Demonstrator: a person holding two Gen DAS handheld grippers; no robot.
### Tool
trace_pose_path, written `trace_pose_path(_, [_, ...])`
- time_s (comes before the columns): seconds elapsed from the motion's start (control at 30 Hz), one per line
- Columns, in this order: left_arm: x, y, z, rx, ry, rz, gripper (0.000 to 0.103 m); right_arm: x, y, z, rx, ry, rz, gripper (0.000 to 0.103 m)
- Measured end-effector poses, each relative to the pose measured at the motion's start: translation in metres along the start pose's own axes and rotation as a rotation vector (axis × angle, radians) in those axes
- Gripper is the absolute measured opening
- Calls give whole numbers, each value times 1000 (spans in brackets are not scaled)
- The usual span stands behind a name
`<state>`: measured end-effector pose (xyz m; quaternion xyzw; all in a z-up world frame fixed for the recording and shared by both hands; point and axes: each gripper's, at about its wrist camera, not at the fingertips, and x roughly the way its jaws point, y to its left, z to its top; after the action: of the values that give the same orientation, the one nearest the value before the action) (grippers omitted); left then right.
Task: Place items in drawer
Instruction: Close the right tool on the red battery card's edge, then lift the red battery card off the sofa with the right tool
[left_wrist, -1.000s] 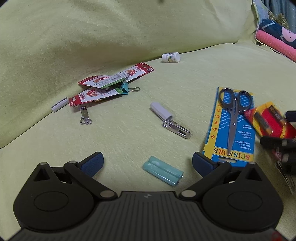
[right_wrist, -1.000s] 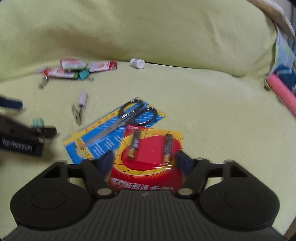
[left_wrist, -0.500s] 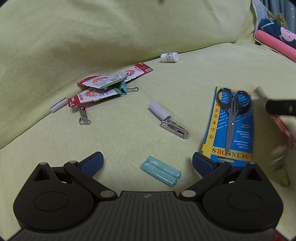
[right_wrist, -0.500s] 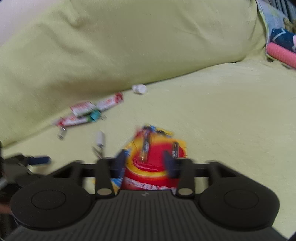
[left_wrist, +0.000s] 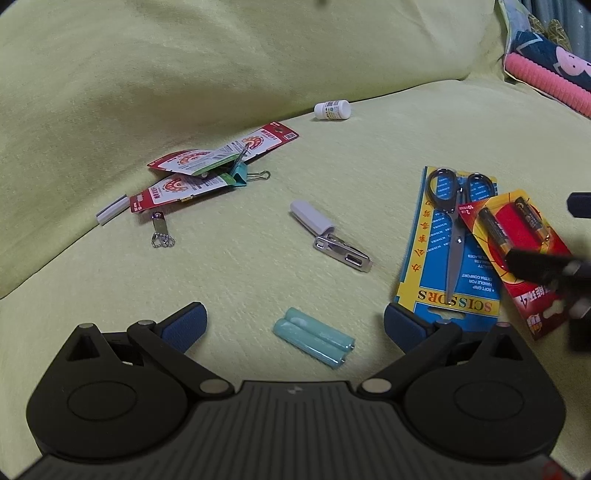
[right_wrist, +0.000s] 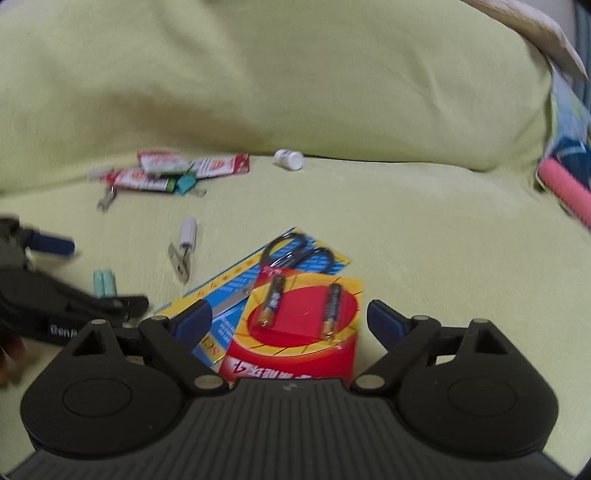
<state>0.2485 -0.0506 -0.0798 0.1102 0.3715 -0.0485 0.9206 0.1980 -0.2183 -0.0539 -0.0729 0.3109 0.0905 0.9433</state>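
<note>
yellow-green sofa cushion carries the red battery card (right_wrist: 295, 332), back lying over the scissors card (left_wrist: 452, 254) at its 10 o'clock; right gripper (right_wrist: 290, 319) fingers now wide apart, released. left gripper (left_wrist: 293, 321) spread, empty, around teal batteries (left_wrist: 314, 341). no drawer visible.

Your right gripper (left_wrist: 561, 273) shows in the left wrist view only as a dark smear at the right edge, cut off, its fingers unreadable. It hides the battery card's (left_wrist: 517, 247) lower corner. That card in turn covers part of the scissors card (right_wrist: 236, 291) just ahead of your right fingers (right_wrist: 192, 321). The right wrist view is motion-blurred, so the red packets (right_wrist: 184, 170) far ahead are illegible there.
</note>
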Motion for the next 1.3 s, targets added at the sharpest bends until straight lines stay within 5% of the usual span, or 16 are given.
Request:
trace_pose_path(0.3, [0,-2,0,9,1,-9,102,24,-3,-4,51,68,-61,89])
trace_pose_path(0.77, [0,-6,-1,29,-13,-39,102,12,-9,1,109,31,-30,82])
trace_pose_path(0.97, [-3,-18,-2,66,-49,-140,102,-1,-18,9,195,-11,60,82])
trace_pose_path(1.3, [-3,-40,-2,80,-102,-349,102,-15,-34,9,388,-2,330,82])
